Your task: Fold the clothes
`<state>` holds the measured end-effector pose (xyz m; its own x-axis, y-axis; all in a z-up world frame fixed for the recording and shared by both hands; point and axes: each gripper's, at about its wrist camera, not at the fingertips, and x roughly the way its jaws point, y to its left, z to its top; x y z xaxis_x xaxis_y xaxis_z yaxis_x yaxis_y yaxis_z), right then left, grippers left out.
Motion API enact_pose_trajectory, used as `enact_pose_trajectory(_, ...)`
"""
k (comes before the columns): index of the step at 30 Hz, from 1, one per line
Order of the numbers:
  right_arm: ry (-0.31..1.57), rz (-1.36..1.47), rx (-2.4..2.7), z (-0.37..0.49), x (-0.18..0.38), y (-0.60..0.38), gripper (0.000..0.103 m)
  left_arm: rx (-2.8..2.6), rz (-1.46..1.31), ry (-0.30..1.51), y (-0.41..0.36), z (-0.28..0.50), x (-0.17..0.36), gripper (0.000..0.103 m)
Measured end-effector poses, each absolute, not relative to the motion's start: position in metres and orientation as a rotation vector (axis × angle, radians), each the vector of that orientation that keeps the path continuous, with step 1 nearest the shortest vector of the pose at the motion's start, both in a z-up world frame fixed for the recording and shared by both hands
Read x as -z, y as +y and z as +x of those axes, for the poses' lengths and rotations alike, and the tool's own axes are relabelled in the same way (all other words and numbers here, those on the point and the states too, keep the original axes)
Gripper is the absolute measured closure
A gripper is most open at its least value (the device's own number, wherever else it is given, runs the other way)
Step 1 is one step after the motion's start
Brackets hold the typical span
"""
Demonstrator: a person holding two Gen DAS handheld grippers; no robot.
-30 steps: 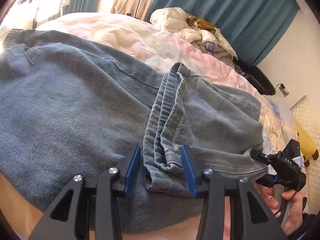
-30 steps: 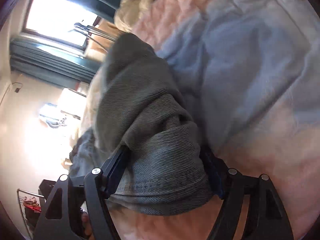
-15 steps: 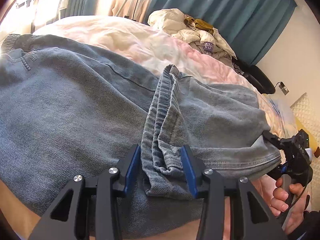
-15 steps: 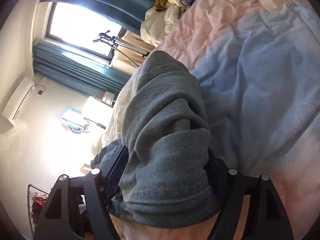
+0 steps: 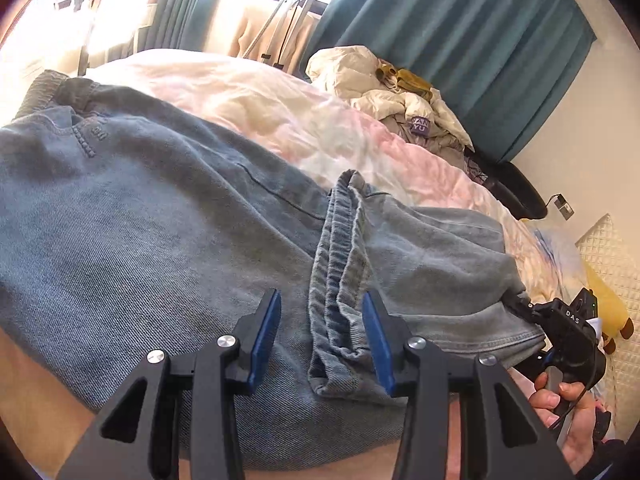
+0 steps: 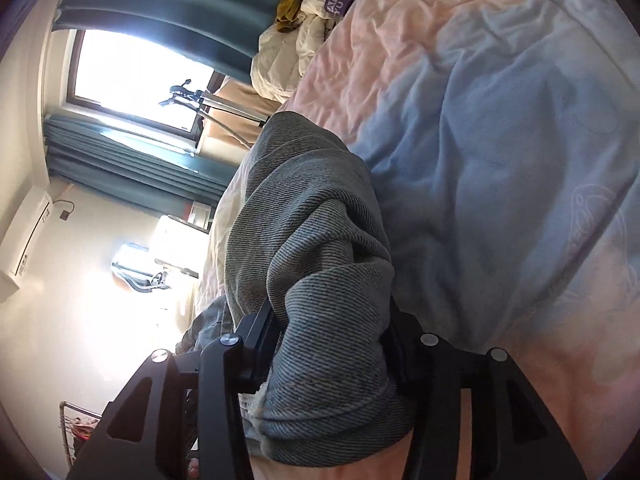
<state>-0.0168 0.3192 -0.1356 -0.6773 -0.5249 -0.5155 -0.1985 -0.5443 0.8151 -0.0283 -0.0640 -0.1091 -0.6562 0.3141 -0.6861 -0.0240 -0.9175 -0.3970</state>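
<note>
since a second ago, lifted a little at the hem end and bunched tighter inside the right tool [image 6: 332,344], jaws closing on the denim between them. one pair of jeans [image 5: 160,240], spread across the bed [image 5: 248,92], folded leg lying on top. left tool [image 5: 320,332] standing apart around the folded hem edge, not pinching. right tool also seen at the hem corner [image 5: 568,328], near the bed's edge. open pink-and-blue duvet beyond; one heap of clothes [image 5: 400,96] by teal curtains [image 5: 460,32].
</note>
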Motion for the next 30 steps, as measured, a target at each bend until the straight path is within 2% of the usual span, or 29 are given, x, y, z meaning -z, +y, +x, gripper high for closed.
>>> enact_pose_trajectory(2,-1.366,1.139,2.321,-0.024,0.142,0.32,0.052,-2.651,-1.233,-0.528,-0.064,-0.031,0.116,0.06)
enact_pose_trajectory(6,-1.274,1.087,2.377,-0.021,0.123,0.318,0.069,-2.683,-1.248,-0.427,-0.054,-0.032,0.117,0.06)
enact_pose_trajectory(11,-1.217,0.943,2.386,-0.011,0.079,0.313,0.074,-2.7,-1.355,-0.151,-0.024,-0.038,0.12,0.059)
enact_pose_trajectory(14,-1.18,0.854,2.403,-0.003,0.059,0.313,0.078,-2.711,-1.343,-0.087,-0.01,-0.037,0.114,0.059)
enact_pose_trajectory(19,-1.279,0.733,2.355,0.003,0.033,0.334,0.079,-2.726,-1.286,-0.043,0.02,-0.039,0.095,0.059)
enact_pose_trajectory(30,-1.251,0.521,2.567,0.024,-0.026,0.417,0.079,-2.625,-1.195,0.098,0.148,-0.049,0.082,0.059)
